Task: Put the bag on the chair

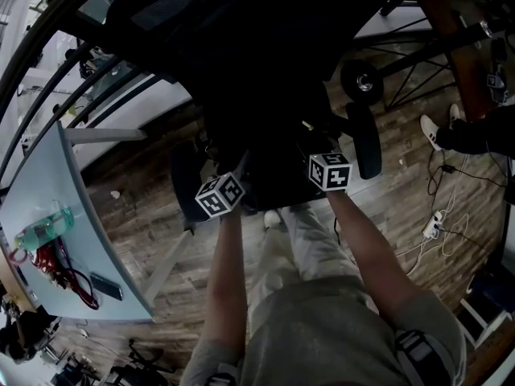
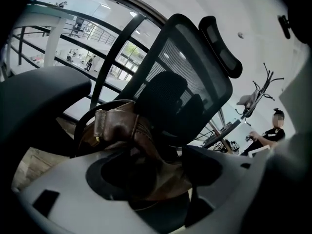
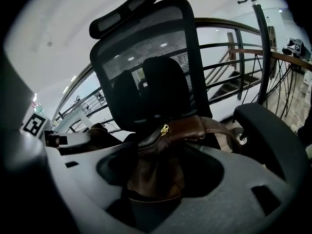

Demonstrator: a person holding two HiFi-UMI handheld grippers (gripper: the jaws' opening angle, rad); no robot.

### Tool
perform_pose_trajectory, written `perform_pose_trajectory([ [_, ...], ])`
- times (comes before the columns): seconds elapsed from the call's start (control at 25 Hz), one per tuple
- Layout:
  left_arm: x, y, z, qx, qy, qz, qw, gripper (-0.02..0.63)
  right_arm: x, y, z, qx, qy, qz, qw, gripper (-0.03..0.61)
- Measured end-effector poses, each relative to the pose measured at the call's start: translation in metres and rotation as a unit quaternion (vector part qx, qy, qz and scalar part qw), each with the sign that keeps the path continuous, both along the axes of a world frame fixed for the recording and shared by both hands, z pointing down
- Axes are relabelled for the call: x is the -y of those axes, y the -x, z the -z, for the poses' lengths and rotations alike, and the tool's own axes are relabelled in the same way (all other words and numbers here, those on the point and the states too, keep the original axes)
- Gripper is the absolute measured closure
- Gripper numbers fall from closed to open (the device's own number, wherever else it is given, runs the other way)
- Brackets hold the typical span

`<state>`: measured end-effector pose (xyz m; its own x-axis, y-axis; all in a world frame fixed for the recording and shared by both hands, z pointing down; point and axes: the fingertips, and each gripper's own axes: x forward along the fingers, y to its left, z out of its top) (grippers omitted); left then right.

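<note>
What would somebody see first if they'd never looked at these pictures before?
A big black mesh chair with a headrest fills both gripper views. A brown leather bag with a gold zip pull lies just in front of its backrest, between the wide-open jaws of the left gripper and the right gripper.

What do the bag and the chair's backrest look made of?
The bag looks like brown leather or imitation: soft sheen, creased folds, gold-coloured zip pull. The chair backrest is black see-through mesh in a rigid frame, probably plastic; light shows through it.
</note>
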<state>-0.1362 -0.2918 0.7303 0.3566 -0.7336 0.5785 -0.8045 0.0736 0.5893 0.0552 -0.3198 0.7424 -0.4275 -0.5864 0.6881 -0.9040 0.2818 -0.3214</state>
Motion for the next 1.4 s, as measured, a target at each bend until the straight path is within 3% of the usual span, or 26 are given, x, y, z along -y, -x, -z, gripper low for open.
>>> perform_pose_trajectory([
  [0.48, -0.031, -0.001, 0.046, 0.0, -0.024, -0.018, 0.9996, 0.305, -0.026, 0.0, 0.049, 0.005, -0.033, -0.018, 0.999, 0.35],
  [0.76, -0.055, -0.01, 0.092, -0.028, -0.049, -0.036, 0.9977, 0.307, -0.051, 0.002, 0.108, 0.026, -0.086, -0.035, 0.995, 0.351],
  [0.88, -0.069, -0.011, 0.114, -0.016, -0.063, -0.042, 0.997, 0.318, -0.064, 0.002, 0.136, 0.036, -0.113, -0.046, 0.992, 0.375],
  [0.92, -0.073, -0.009, 0.12, 0.0, -0.062, -0.035, 0.9975, 0.347, -0.068, 0.001, 0.146, 0.04, -0.122, -0.05, 0.99, 0.396],
  [1.0, -0.082, -0.003, 0.133, 0.035, -0.063, -0.017, 0.9973, 0.488, -0.076, -0.002, 0.165, 0.053, -0.137, -0.059, 0.987, 0.442],
  [1.04, -0.087, -0.002, 0.141, 0.043, -0.069, -0.012, 0.9966, 0.512, -0.081, -0.003, 0.174, 0.059, -0.143, -0.062, 0.986, 0.453],
  [1.24, -0.103, -0.004, 0.185, 0.027, -0.107, 0.002, 0.9938, 0.555, -0.108, -0.001, 0.211, 0.066, -0.165, -0.054, 0.983, 0.521],
  [1.4, -0.116, -0.009, 0.21, 0.024, -0.115, 0.002, 0.9931, 0.579, -0.129, 0.002, 0.236, 0.072, -0.171, -0.045, 0.982, 0.553],
])
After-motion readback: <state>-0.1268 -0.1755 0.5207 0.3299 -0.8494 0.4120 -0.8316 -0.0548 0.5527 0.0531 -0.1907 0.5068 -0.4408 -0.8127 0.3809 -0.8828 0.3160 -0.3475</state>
